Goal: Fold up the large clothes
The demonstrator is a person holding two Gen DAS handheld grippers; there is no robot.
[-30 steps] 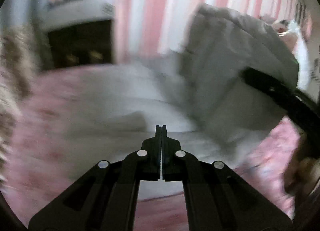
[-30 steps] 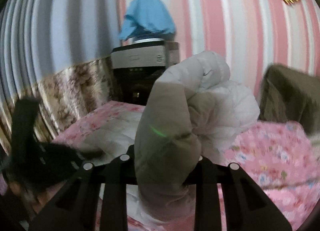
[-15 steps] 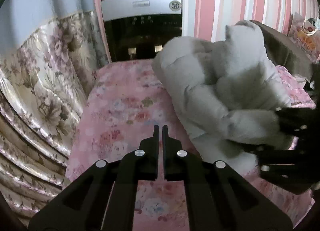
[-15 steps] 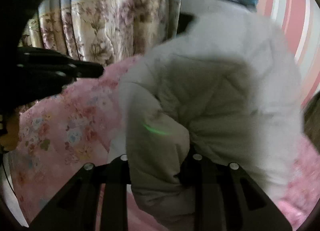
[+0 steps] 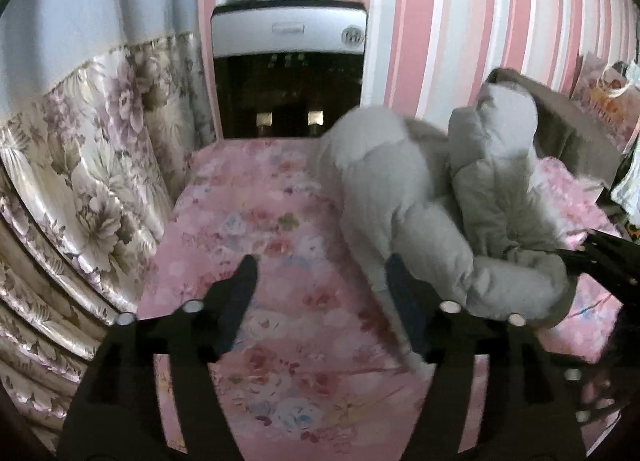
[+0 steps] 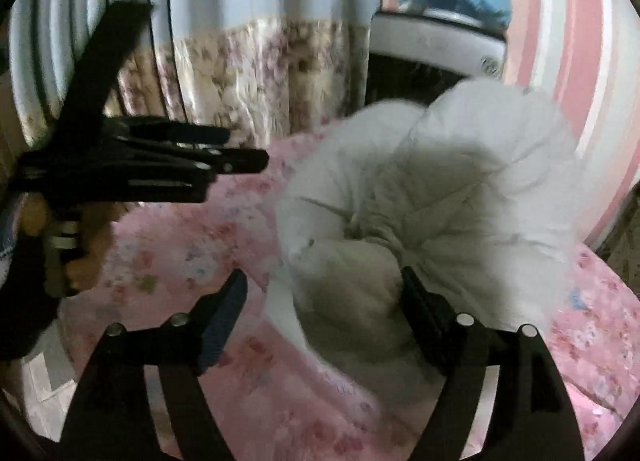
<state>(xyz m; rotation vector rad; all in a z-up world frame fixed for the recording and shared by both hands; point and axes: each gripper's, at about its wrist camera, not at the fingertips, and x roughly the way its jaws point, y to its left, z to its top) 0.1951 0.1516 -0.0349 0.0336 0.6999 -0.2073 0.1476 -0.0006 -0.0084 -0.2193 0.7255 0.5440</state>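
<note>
On bedspread (image 5: 280,229), jacket (image 5: 420,213) (bunched, shape unclear).

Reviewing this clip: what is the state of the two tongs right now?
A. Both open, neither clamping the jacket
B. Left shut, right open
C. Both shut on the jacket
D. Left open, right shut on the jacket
A: the left tongs are spread wide over the pink sheet, and the right tongs are also spread, with the grey jacket lying between and beyond them, not pinched.
</note>
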